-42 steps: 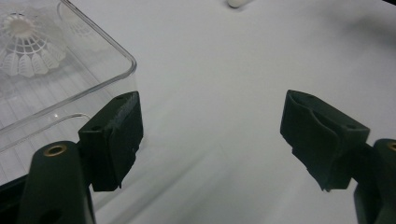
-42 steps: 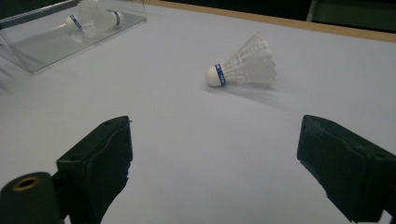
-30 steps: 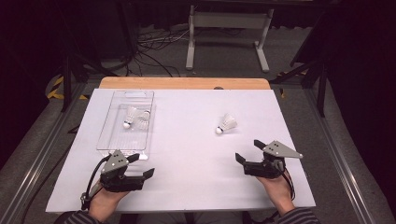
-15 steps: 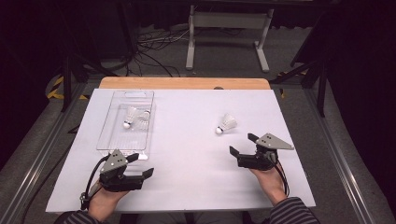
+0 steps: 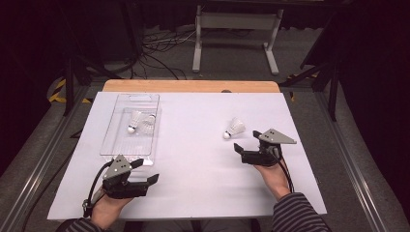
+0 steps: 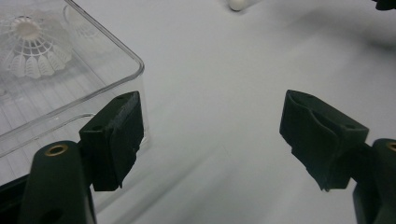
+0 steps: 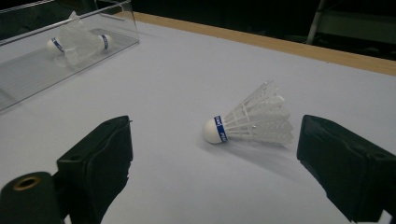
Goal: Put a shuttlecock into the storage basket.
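Right now my right claw [image 5: 243,151] stands wide open just short of the loose shuttlecock [image 5: 235,128], which lies on its side on the white table [image 5: 193,145], well apart from the clear tray [image 5: 151,145] on the left side. From the right gripper view the shuttlecock [image 7: 252,121] sits between my jaws but farther off, cork end pointing left, feather skirt toward the right jaw. I judge it to be very light, so a nudge from one jaw would roll or skid it; the skirt is thin and springy and would crush under a hard squeeze. The cork with its blue band is the firm part, so I would close there, or only gently across the skirt just behind it.

My left claw [image 5: 145,171] is open as well, resting near the tray's front corner [image 6: 135,65]; two more shuttlecocks [image 5: 140,123] lie inside the tray.

Compared with a second ago, my right claw has moved forward and inward toward the shuttlecock, while the left has stayed put.
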The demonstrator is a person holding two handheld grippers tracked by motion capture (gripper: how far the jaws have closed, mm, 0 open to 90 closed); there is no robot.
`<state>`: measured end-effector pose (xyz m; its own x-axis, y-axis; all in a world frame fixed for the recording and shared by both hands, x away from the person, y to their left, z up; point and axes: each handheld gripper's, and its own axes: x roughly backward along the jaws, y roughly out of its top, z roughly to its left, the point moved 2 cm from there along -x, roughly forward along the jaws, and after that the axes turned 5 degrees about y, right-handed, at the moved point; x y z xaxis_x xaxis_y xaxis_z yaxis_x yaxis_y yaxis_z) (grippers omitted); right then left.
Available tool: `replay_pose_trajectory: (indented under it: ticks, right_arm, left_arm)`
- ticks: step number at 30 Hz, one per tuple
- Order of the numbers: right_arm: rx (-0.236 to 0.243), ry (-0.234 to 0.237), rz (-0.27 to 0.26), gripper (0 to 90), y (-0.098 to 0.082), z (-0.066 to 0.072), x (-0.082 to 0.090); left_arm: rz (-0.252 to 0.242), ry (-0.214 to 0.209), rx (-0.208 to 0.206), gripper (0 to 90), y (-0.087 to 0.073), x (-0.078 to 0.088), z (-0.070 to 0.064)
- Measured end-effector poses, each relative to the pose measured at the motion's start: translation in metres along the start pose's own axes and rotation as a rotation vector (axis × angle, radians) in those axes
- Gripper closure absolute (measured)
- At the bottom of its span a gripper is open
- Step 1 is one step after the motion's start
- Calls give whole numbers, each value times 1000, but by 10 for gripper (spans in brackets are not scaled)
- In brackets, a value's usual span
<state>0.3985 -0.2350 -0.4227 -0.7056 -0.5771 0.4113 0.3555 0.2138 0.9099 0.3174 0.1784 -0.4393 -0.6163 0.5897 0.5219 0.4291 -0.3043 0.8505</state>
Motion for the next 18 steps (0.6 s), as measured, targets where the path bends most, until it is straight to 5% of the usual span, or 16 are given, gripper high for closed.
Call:
replay_pose_trajectory:
  ticks: [18]
  right_arm:
    - [-12,-24,27,128,20,-9,-20]
  left_arm:
    - [4,-3,-7,228,0,-1,-1]
